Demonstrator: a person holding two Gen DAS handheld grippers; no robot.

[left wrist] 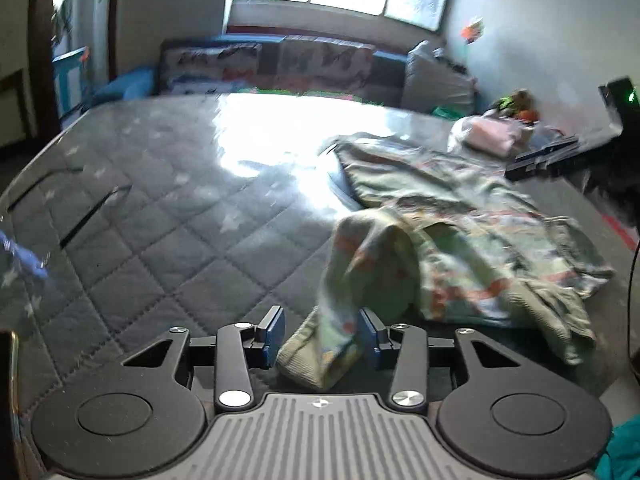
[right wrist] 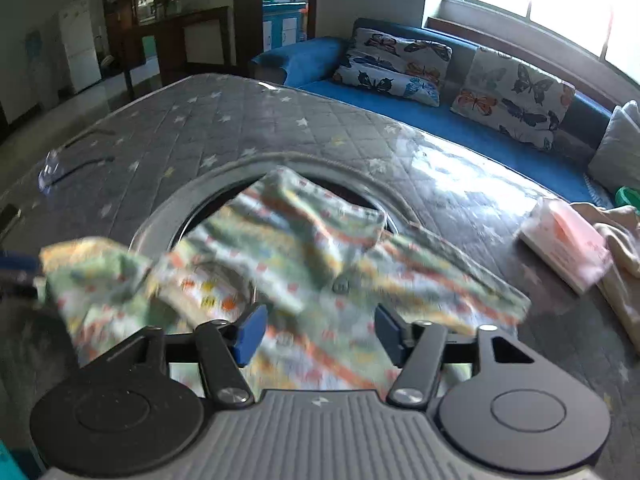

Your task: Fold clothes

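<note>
A sleeve (left wrist: 352,280) of the shirt (right wrist: 320,256) is seen between the parted left gripper (left wrist: 322,336) fingers, seemingly unclamped; the right gripper (right wrist: 318,332) is held open above it.

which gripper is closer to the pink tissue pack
Right. The right gripper hovers open over the patterned garment, with the pink tissue pack just beyond; the left gripper is at the garment's far sleeve.
</note>
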